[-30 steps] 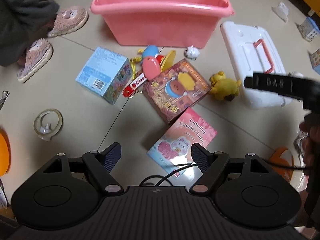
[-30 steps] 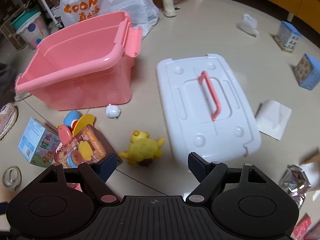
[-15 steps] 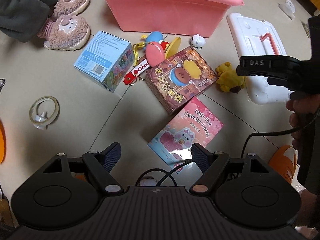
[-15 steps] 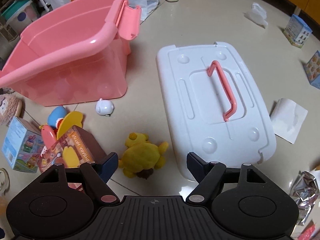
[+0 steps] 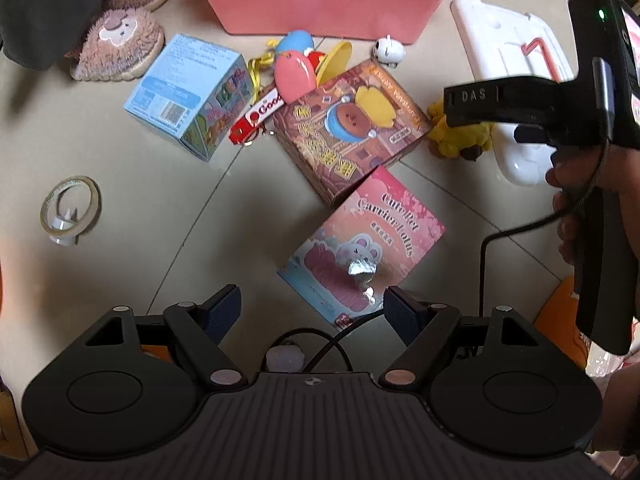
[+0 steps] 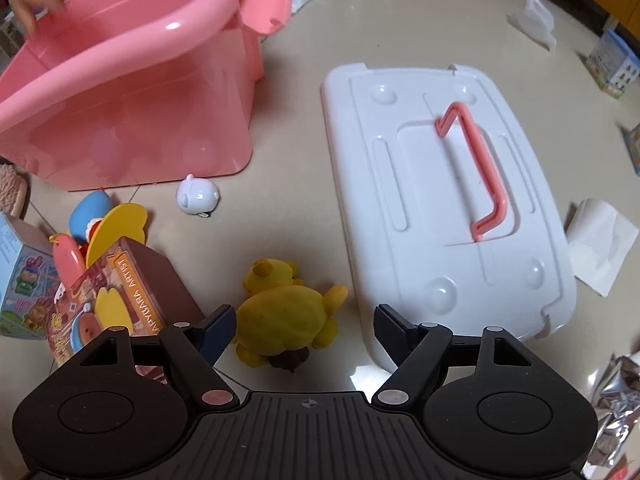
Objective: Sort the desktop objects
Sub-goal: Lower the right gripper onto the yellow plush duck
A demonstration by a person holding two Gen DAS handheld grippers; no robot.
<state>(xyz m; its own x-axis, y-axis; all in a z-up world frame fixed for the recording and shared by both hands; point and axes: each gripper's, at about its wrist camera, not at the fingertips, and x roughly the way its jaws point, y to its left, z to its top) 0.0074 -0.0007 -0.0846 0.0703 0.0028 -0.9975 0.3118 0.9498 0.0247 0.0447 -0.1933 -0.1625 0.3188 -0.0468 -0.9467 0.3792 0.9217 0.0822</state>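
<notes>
A pink bin [image 6: 132, 92] is sitting on the floor [image 5: 132, 208], and as much of its inside as the right wrist view shows is looking bare. Its white lid [image 6: 444, 196] with one pink handle [image 6: 476, 172] is lying flat beside it.

Three boxes are lying in front of the bin: a blue box [image 5: 192, 94], a brown box [image 5: 352, 128] and a pink box [image 5: 364, 244]. One yellow plush [image 6: 284, 316] is lying between the brown box and the lid. One small white figure [image 6: 197, 199] is resting near the bin wall, and one tape roll [image 5: 71, 210] is lying well apart.

The left tongs [image 5: 312, 312] are hanging open above the pink box, gripping nothing. The right tongs [image 6: 304, 326] are hanging open above the plush, not touching it.
</notes>
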